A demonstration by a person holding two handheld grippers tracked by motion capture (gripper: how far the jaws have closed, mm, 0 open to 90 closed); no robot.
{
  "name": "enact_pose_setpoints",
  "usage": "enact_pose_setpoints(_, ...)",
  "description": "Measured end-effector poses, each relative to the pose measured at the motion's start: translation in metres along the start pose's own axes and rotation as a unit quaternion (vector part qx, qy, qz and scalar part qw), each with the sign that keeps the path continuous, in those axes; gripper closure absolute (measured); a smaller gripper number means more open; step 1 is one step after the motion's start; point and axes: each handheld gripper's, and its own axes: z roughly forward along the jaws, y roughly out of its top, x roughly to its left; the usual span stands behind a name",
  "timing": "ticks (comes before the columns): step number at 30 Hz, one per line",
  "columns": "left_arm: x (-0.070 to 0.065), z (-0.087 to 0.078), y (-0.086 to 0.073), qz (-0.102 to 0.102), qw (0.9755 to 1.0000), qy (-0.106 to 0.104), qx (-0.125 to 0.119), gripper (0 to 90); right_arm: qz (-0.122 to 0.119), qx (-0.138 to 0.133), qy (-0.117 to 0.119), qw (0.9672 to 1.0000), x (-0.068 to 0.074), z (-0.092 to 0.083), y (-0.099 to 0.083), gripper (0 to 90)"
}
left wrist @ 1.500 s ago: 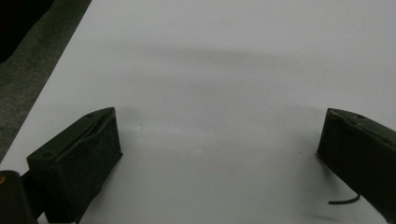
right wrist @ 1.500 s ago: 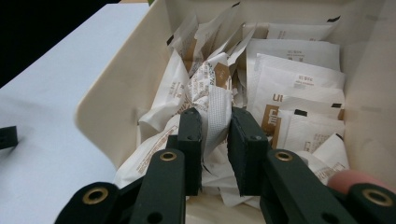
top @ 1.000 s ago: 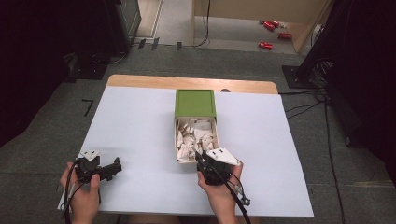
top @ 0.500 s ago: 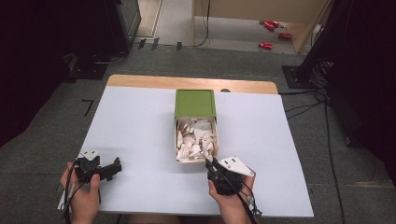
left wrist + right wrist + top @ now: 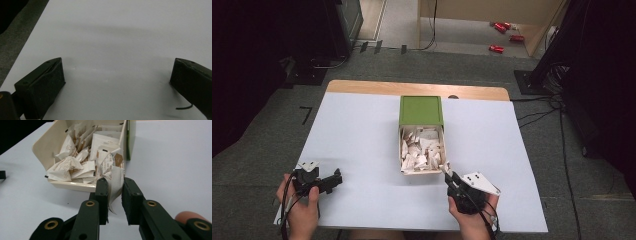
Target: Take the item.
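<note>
- Right gripper (image 5: 115,192): jaws nearly closed, pinching 1 sachet (image 5: 113,176); drawn back from the drawer (image 5: 402,150) toward the table edge, sachet lifted clear.
- Left gripper (image 5: 319,182): jaws wide, empty, resting on table (image 5: 362,130).
- Drawer: many sachets remain; green box (image 5: 421,109) behind.

The packets (image 5: 75,167) in the box (image 5: 41,145) carry brown print. It is too small and crumpled to read.

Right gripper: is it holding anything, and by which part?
Yes. The right gripper pinches one white paper sachet by its lower end, in front of the box of sachets. The left gripper holds nothing.
</note>
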Motion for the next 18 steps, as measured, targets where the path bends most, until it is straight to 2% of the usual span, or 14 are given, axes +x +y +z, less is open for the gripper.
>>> enact_pose_setpoints(1,0.0,0.0,0.0,0.0,1.0,0.0,0.0,0.0,0.002,-0.001,-0.004,1.0,-0.005,-0.002,-0.001,76.9)
enact_pose_setpoints(8,0.0,0.0,0.0,0.0,1.0,0.0,0.0,0.0,0.006,-0.003,-0.017,0.9998,-0.018,-0.006,-0.002,76.9)
enact_pose_setpoints(18,0.0,0.0,0.0,0.0,1.0,0.0,0.0,0.0,0.019,-0.009,-0.052,0.9984,-0.047,-0.01,-0.005,76.4)
